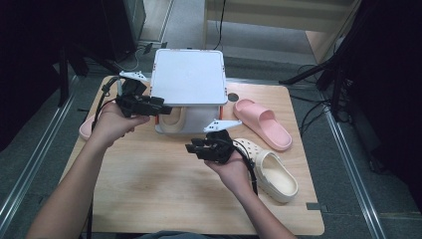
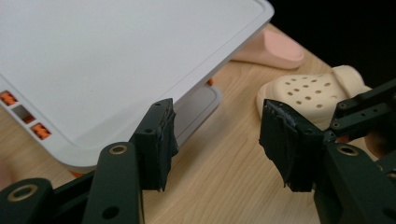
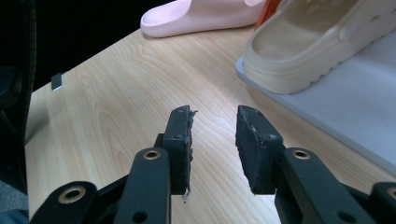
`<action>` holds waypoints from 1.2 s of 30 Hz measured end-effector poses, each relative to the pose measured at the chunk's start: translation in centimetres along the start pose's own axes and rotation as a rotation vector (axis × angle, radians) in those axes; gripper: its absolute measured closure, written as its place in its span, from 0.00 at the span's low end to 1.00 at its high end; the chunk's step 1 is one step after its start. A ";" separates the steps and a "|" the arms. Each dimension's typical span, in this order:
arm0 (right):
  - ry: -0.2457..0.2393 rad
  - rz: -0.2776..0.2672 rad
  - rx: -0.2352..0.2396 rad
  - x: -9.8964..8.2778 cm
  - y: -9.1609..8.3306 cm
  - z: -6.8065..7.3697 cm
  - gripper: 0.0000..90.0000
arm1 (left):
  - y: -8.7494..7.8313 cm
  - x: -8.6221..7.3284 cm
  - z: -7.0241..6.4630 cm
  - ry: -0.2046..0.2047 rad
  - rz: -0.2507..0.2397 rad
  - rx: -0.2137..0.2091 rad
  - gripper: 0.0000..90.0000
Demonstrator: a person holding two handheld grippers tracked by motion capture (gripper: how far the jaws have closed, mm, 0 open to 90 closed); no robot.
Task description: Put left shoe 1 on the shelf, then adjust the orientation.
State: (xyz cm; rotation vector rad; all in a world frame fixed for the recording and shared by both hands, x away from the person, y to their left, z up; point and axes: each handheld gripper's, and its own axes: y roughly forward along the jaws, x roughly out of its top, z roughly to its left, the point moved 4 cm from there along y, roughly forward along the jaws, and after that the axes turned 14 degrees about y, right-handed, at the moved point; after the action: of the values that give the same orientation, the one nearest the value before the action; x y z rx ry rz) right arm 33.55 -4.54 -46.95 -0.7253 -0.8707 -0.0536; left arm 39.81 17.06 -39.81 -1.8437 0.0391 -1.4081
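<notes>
1. The cream clog [image 3: 308, 51] lies on the rack's [image 1: 188, 74] lower shelf [image 3: 345, 107], under the white top tray, at the middle of the worktop's [image 1: 149, 189] far edge. Its mate [image 1: 271, 169] lies on the worktop near the right edge; a pink slide [image 1: 263, 122] lies beyond that one, and another pink slide [image 1: 87, 128] sits at the left edge.
2. Left tool [image 1: 158, 107]: jaws wide, nothing between them, beside the rack's left front corner.
3. Right tool [image 1: 195, 147]: jaws part open and empty, over bare worktop in front of the rack, apart from the shelved clog.
4. Judged step: one clog is shelved and the tools are free; the mate comes next.
5. To do it well: turn the right tool toward the mate, grip its side wall rather than the strap, and bring it level to the shelf, clear of the first clog.
</notes>
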 end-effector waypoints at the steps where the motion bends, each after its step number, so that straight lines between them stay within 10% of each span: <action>1: 0.004 0.000 0.001 -0.1 -0.3 -0.1 0.74 | 0.0 -0.1 -0.2 -0.001 0.001 0.002 0.51; 20: -0.012 -0.002 -0.017 -2.3 -5.7 -3.0 0.71 | 0.2 -3.2 -4.1 0.048 -0.014 -0.016 0.54; 36: 0.034 -0.009 -0.093 -4.9 -9.3 -6.0 0.71 | 1.5 -8.0 -5.3 0.011 0.016 0.003 0.56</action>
State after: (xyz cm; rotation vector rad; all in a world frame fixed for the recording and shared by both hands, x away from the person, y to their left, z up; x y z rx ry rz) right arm 31.38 -16.40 -47.80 -0.8055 -0.8430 -0.1151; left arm 33.08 16.80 -46.74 -1.8290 0.0567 -1.4071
